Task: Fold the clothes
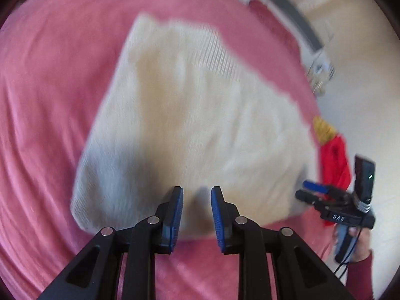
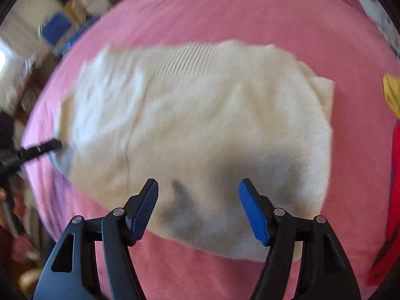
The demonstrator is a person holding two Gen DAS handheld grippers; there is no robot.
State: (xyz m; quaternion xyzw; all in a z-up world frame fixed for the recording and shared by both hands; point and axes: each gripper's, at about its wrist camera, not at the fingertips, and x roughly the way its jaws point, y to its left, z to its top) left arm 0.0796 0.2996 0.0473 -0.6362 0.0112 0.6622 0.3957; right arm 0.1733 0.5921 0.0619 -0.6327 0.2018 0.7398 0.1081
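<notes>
A cream knit garment (image 1: 190, 115) lies folded into a rough rectangle on a pink bedspread (image 1: 45, 105). My left gripper (image 1: 197, 190) hovers over the garment's near edge, its blue pads a narrow gap apart with nothing between them. The right wrist view shows the same garment (image 2: 200, 125) spread across the middle. Over its near edge my right gripper (image 2: 198, 183) stands wide open and empty. The left gripper (image 2: 58, 143) shows as a dark bar at the garment's left end. The right gripper (image 1: 303, 189) sits at the garment's right corner. Both views are motion-blurred.
A red garment (image 1: 335, 165) and a yellow one (image 1: 323, 127) hang at the bed's right edge, with pale floor beyond. A hand in a dark red sleeve (image 1: 360, 267) holds the right gripper. Blurred room clutter (image 2: 57, 27) lies past the bed's left side.
</notes>
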